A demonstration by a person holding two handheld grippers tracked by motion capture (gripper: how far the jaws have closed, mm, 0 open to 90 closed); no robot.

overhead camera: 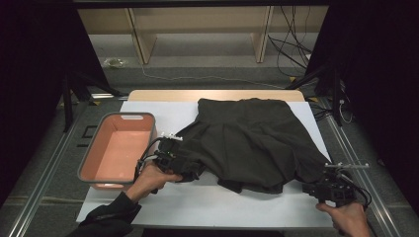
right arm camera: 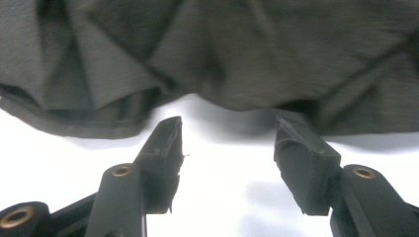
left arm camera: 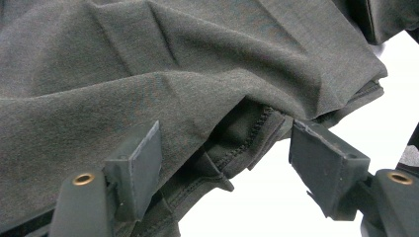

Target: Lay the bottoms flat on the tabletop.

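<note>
Garment (right arm camera: 207,54) hem just ahead of right tool (right arm camera: 227,143) (jaws apart).

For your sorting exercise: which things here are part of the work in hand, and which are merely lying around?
In the work:
dark garment, spread on the white table
left gripper, at its edge
right gripper, open beside its hem

Lying about:
pink bin
cables on the floor
wooden shelving behind
</note>
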